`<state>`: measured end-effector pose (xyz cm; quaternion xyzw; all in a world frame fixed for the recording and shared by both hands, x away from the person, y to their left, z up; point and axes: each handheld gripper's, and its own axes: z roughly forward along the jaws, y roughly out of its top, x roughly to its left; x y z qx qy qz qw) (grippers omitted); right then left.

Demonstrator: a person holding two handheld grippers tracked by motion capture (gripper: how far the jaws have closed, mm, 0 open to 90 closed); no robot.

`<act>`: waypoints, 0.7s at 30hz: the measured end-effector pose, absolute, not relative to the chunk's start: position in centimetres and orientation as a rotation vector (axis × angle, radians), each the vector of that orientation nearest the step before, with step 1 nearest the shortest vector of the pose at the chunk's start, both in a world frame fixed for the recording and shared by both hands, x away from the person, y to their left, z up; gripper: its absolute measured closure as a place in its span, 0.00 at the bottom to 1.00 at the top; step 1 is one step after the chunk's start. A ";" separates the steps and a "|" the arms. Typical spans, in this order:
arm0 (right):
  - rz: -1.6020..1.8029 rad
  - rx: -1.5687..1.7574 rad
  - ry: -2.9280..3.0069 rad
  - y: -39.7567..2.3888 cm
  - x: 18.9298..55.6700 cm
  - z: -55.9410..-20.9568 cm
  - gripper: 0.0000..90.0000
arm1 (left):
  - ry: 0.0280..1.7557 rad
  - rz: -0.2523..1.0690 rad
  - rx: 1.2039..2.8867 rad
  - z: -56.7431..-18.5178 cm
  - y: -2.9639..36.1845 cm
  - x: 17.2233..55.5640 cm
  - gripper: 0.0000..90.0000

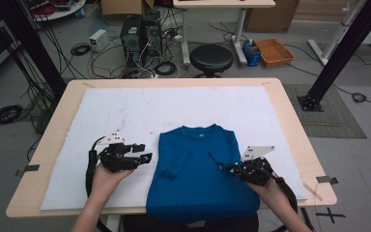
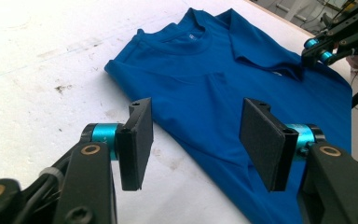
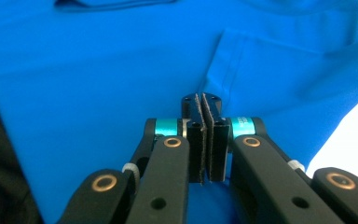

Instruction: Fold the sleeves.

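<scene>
At table's near edge, R gripper [image 1: 229, 167] sits on the blue shirt [image 1: 200, 174], jaws pressed together; can't tell if cloth is pinched. L gripper [image 1: 145, 153] hovers just beside shirt's left edge, jaws spread, empty. Shirt lies part-folded on white mat [image 1: 125, 111], hem over the edge. Looks mid-fold; next prob needs L to grab the side, then both lift across.

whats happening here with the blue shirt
A person at a table works on a blue T-shirt with a gripper in each hand. The shirt lies on a white mat, its sides already folded in. The right gripper is shut at the shirt's right side; whether it pinches cloth is unclear. The left gripper is open beside the left edge, holding nothing.
</scene>
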<state>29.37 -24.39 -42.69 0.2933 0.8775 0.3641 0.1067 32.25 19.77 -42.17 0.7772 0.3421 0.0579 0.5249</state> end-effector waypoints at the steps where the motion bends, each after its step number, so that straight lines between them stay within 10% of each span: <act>1: 1.065 0.861 2.594 -24.4 29.4 -42.8 0.99 | 0.818 0.136 1.861 -42.2 19.7 32.2 0.50; 21: 0.987 0.969 2.501 -19.2 34.8 -43.2 0.77 | 0.815 0.130 1.870 -42.3 19.1 32.3 0.50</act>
